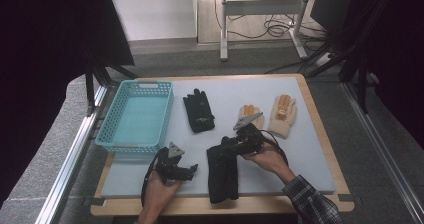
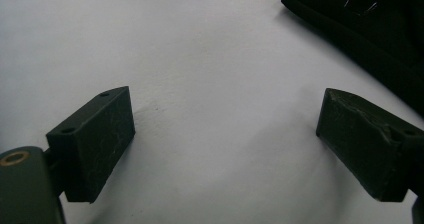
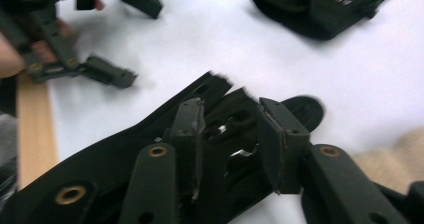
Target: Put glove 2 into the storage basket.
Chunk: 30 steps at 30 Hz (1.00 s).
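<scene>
A black glove [image 1: 222,176] lies lengthwise at the mat's front centre, cuff toward the front edge. My right gripper [image 1: 228,143] is at its finger end; in the right gripper view the right gripper [image 3: 230,119] has its jaws pressed on the bunched fingers of the black glove [image 3: 100,159]. To the left of that glove my left gripper [image 1: 194,170] is held low over the mat. In the left gripper view the left gripper [image 2: 225,109] stands wide open over bare white mat, with the black glove [image 2: 380,29] at the upper right.
A light blue basket [image 1: 107,134] stands at the left of the mat. A second black glove [image 1: 199,113] lies at the back centre, also seen as the second black glove [image 3: 325,4]. Two cream gloves with orange fingers [image 1: 248,115] [image 1: 282,115] lie at the right.
</scene>
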Available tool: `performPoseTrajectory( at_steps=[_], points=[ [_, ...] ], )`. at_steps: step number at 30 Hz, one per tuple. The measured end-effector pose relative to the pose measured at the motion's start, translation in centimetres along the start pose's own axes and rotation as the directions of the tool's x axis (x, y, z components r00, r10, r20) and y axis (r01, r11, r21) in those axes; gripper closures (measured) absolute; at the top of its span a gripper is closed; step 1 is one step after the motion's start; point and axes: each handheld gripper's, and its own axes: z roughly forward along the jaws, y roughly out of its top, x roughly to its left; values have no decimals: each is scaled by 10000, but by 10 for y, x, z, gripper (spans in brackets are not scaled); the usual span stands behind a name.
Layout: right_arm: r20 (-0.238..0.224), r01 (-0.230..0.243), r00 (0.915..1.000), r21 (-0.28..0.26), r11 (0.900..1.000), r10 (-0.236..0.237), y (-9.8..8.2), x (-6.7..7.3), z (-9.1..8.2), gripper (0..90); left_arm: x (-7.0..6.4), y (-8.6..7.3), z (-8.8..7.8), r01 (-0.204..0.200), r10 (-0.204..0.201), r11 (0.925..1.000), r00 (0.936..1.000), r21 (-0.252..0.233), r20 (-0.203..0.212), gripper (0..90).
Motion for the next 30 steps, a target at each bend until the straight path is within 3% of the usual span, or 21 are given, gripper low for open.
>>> performPoseTrajectory(
  at_steps=[5, 8, 14, 16, 22, 26, 30],
  points=[
    [560, -122, 9983, -253, 9996, 136, 12, -8, 5, 514, 0, 0, 0, -6, 6, 10000, 10000, 0, -4, 86],
    [1145, -19, 9934, -543, 9985, 81, 25, -14, 12, 490, 0, 0, 0, -18, 18, 10000, 10000, 15, -6, 86],
    [1251, -88, 9920, -665, 9978, 171, 40, -25, 24, 591, 0, 0, 0, 41, -41, 10000, 10000, -49, -2, 86],
    [1352, -19, 9908, -687, 9976, 112, 50, -35, 34, 642, 0, 0, 0, 37, -37, 10000, 10000, -34, -3, 86],
    [1621, -35, 9867, -510, 9987, 117, 65, -52, 55, 660, 0, 0, 0, 46, -46, 10000, 10000, -30, 5, 85],
    [1670, -180, 9856, -612, 9980, 280, 72, -59, 64, 608, 0, 0, 0, 50, -50, 10000, 10000, -38, 8, 85],
    [2173, -259, 9751, -823, 9963, 433, 83, -68, 84, 481, 0, 0, 0, 64, -64, 10000, 10000, -53, 19, 85]
  ],
)
